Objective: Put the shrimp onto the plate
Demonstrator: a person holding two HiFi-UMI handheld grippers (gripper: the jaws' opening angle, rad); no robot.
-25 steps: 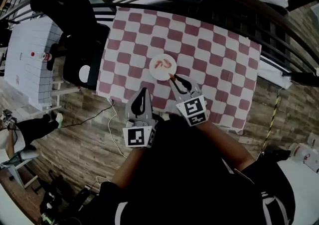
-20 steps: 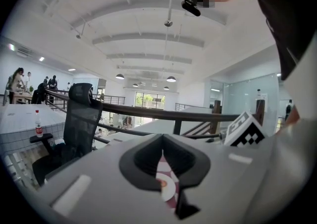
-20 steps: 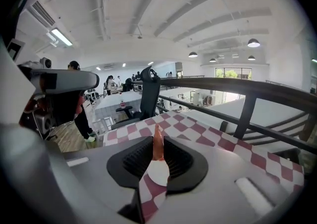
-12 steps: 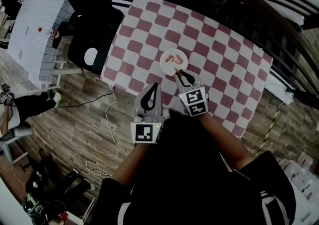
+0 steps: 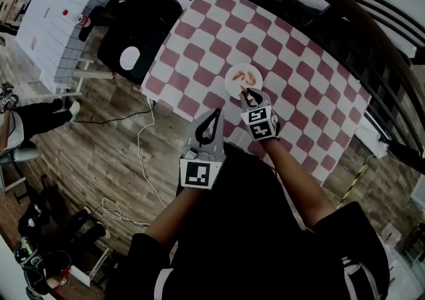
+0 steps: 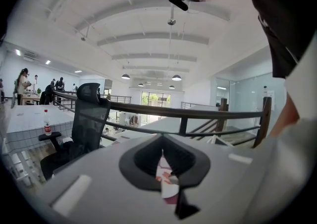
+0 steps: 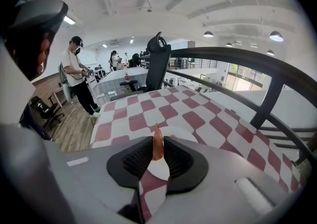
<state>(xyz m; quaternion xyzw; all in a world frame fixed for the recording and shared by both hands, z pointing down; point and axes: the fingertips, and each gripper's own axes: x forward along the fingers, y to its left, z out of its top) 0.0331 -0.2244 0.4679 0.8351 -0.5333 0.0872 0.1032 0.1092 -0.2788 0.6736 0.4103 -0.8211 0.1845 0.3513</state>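
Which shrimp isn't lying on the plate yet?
The shrimp pinched in the right gripper; the others already lie on the white plate.

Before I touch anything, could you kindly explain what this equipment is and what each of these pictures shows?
There is no robot here: a person holds a two-jaw gripper in each hand. The head view comes from a camera on the person's head, looking down at a table under a red-and-white checked cloth. The other two views come from cameras riding on each gripper, looking along its jaws. On the cloth stands a white plate with other shrimp lying on it. The right gripper hangs at the plate's near edge, its jaws closed on one orange shrimp. The left gripper is shut and empty, held back near the table's edge.
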